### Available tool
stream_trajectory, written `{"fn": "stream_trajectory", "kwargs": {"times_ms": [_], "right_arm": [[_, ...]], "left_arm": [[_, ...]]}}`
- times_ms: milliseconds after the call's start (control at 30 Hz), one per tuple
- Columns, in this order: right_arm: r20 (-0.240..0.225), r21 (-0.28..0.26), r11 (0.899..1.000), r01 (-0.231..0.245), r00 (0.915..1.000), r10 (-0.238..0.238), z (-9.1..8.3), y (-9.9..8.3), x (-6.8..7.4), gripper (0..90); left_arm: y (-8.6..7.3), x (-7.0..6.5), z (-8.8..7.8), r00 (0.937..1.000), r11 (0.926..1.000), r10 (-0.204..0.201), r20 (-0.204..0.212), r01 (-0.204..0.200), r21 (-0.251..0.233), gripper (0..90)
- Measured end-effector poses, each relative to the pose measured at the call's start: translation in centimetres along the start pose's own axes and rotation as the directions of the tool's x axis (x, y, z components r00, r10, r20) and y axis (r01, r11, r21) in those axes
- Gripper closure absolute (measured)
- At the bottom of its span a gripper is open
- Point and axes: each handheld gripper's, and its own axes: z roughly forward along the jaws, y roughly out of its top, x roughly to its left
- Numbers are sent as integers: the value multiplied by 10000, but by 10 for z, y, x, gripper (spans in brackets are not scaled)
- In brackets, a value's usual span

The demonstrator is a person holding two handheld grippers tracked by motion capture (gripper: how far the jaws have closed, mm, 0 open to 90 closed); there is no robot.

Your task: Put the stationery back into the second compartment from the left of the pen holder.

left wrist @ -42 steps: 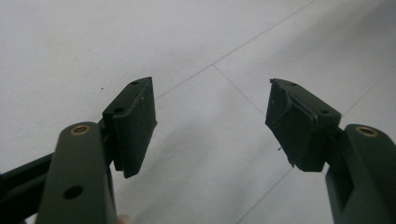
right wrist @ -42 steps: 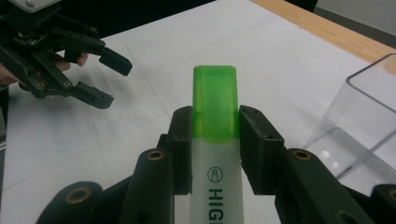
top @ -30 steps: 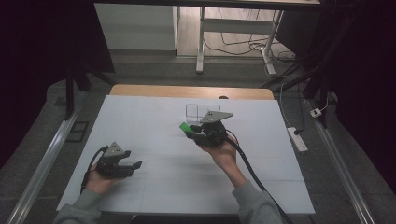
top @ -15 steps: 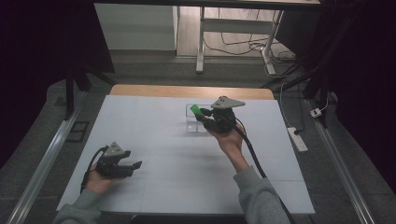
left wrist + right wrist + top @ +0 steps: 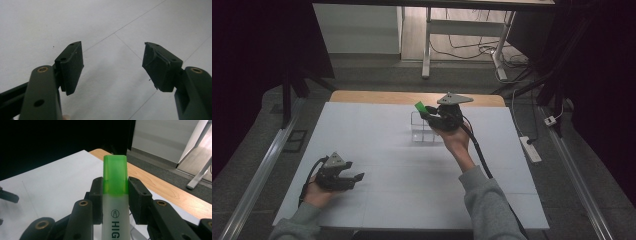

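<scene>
So the green highlighter [image 5: 115,195] is clamped between the 2 jaws of the right gripper [image 5: 431,114], cap end sticking out past the pads [image 5: 139,195], and it's held up off the table [image 5: 377,150] right over the far middle part, just above and beside a small clear holder [image 5: 422,131]. From the high view the holder looks like an open-topped transparent box with a divider, though how many compartments can't really be told since it's see-through and small.

The step in hand is judged to be dropping the pen into that holder. To get it done cleanly, the marker should probably be tipped so 1 end points down into the opening, lined up over a single compartment, and lowered until it's well inside the walls before the pads are let go. A light plastic box like that could get knocked or tipped if the rim is bumped, so a slow, straight-down approach is recommended. The grip is near the cap seam, so some swivel of the long body should be expected.

The left gripper [image 5: 339,172] is parked low near the front-left of the table, jaws spread wide with nothing between them; it could be brought over to steady the holder if needed.
</scene>
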Motion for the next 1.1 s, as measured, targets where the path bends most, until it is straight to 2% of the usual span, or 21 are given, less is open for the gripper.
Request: {"fn": "stream_trajectory", "kwargs": {"times_ms": [400, 600, 1100], "right_arm": [[167, -188, 9998, -89, 9998, 92, 17, 9, -18, 663], [204, -392, 9986, -366, 9991, 374, 25, 8, -28, 661], [51, -692, 9967, -430, 9990, 435, 51, 2, -35, 661]], "left_arm": [[-1, 2, 0, 10000, 10000, -9, -11, 9, 39, 322], [-1, 3, 0, 10000, 10000, -25, -22, 25, 42, 322], [-2, 5, 1, 10000, 9999, -77, -49, 78, 87, 321]]}}
